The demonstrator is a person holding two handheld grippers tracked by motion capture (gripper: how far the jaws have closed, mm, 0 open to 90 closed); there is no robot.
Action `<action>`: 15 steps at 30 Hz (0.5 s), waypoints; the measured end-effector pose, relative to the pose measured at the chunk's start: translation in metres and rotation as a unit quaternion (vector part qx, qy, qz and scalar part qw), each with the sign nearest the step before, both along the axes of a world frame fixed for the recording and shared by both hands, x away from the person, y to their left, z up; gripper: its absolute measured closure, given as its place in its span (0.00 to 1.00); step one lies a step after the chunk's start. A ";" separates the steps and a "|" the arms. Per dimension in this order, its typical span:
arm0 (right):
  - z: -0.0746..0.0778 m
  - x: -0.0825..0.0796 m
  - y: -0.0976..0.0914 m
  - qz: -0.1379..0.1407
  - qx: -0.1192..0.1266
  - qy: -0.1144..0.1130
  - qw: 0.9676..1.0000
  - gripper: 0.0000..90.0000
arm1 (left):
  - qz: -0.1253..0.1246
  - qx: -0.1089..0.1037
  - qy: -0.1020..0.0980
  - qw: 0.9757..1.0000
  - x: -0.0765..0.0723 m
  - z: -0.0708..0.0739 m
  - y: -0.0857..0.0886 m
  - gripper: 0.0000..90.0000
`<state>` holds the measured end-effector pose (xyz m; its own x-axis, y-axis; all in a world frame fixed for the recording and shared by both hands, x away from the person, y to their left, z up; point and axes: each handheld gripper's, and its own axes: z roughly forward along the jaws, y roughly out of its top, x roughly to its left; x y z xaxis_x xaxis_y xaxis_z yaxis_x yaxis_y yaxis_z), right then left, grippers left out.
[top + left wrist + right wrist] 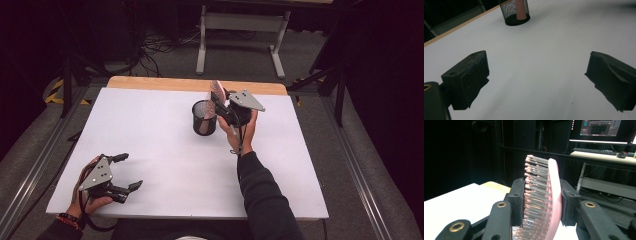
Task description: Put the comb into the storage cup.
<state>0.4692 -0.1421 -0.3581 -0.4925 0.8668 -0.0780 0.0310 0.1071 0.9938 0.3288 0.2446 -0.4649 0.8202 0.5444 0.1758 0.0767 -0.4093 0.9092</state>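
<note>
A pink hairbrush (pixel 216 90) with grey, pink-tipped bristles stands tilted, its handle down inside a black mesh cup (pixel 204 120) at the back middle of the white table (pixel 150 130). My right gripper (pixel 217 97) is shut on the brush head just above the cup's rim. In the right gripper view one pad presses the bristles and the other the back of the hairbrush (pixel 554 195). My left gripper (pixel 131 171) rests near the front left corner, open, with nothing between its pads (pixel 536 77). From there the cup (pixel 515 12) shows far off with the pink handle (pixel 521 10) inside.
A wooden strip (pixel 150 82) edges the table's far side. Behind it on the floor stand a white metal frame (pixel 240 25) and loose cables (pixel 160 47). Grey rails run along both sides of the table. A monitor (pixel 599 127) glows in the dark background.
</note>
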 end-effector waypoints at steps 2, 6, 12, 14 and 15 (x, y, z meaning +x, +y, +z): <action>-0.001 0.000 -0.001 -0.002 0.000 0.001 1.000 0.68 | 0.001 0.000 -0.001 1.000 0.000 0.000 0.000 0.06; -0.003 0.002 -0.003 -0.006 -0.004 0.007 1.000 0.66 | 0.001 0.000 -0.001 1.000 0.000 0.000 -0.001 0.06; -0.005 0.003 -0.006 -0.012 -0.005 0.010 1.000 0.63 | -0.001 0.003 -0.001 1.000 0.000 0.000 -0.001 0.06; -0.005 0.004 -0.007 -0.013 -0.005 0.011 1.000 0.61 | -0.001 0.004 0.000 1.000 0.000 -0.001 -0.001 0.06; -0.005 0.003 -0.008 -0.012 -0.002 0.013 1.000 0.60 | -0.001 0.004 0.000 1.000 0.000 -0.001 -0.001 0.06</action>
<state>0.4721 -0.1500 -0.3635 -0.4740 0.8778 -0.0695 0.0591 0.1105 0.9921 0.3289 0.2435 -0.4654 0.8210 0.5417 0.1805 0.0756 -0.4165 0.9060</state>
